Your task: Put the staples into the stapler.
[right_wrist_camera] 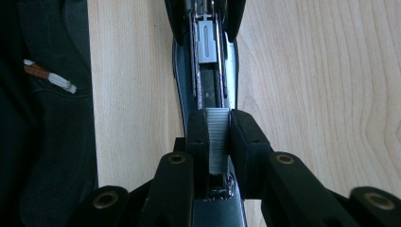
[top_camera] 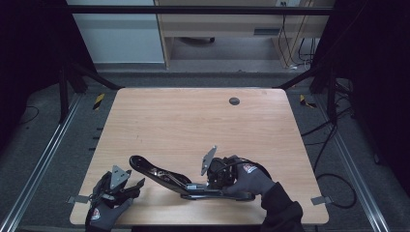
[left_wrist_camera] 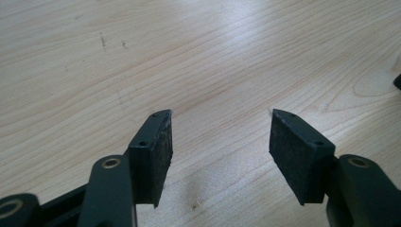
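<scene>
A black stapler (top_camera: 162, 175) lies flipped wide open near the table's front edge, its top arm stretching up and to the left. In the right gripper view its open metal magazine channel (right_wrist_camera: 209, 80) runs straight away from the jaws. My right gripper (right_wrist_camera: 218, 126) is shut on a silver strip of staples (right_wrist_camera: 218, 142), held lengthwise just over the near end of that channel. In the high view the right gripper (top_camera: 203, 183) sits at the stapler's right end. My left gripper (top_camera: 138, 187) rests at the front left, open, with only bare wood between its pads (left_wrist_camera: 156, 151).
The wooden table (top_camera: 193, 121) has a dark round cable hole (top_camera: 234, 101) at the back. Metal clamps (top_camera: 321, 199) sit at its front corners. Dark trousers (right_wrist_camera: 42, 123) lie past the table edge in the right gripper view. Cables trail on the floor to the right.
</scene>
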`<state>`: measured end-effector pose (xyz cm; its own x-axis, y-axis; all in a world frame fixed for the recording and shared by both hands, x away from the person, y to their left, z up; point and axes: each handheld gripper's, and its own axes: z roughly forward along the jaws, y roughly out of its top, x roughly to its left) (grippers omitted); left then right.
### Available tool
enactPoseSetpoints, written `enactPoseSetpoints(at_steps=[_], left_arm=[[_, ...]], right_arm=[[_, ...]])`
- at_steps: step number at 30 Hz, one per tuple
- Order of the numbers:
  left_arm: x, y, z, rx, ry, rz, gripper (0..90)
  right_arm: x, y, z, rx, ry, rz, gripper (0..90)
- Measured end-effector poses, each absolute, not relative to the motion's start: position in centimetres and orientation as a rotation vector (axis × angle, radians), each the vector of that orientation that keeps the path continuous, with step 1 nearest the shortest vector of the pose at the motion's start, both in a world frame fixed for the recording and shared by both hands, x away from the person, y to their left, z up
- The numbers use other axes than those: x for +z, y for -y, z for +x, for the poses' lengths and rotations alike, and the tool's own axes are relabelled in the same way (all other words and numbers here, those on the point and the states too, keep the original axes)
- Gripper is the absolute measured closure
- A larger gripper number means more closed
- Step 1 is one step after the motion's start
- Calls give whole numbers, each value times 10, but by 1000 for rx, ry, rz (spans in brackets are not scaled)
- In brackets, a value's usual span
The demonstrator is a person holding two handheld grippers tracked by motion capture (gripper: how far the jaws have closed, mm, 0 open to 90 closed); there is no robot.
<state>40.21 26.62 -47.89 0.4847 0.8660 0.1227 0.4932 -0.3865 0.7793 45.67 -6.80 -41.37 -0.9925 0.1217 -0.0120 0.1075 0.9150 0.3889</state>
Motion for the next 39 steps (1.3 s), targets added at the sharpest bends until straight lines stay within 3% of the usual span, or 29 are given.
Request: enactPoseSetpoints(at_steps=[39], left_arm=[[-479, -266, 402, 694, -1118, 2046, 403]], right_arm=[[-421, 65, 457, 575, -3047, 98, 785]])
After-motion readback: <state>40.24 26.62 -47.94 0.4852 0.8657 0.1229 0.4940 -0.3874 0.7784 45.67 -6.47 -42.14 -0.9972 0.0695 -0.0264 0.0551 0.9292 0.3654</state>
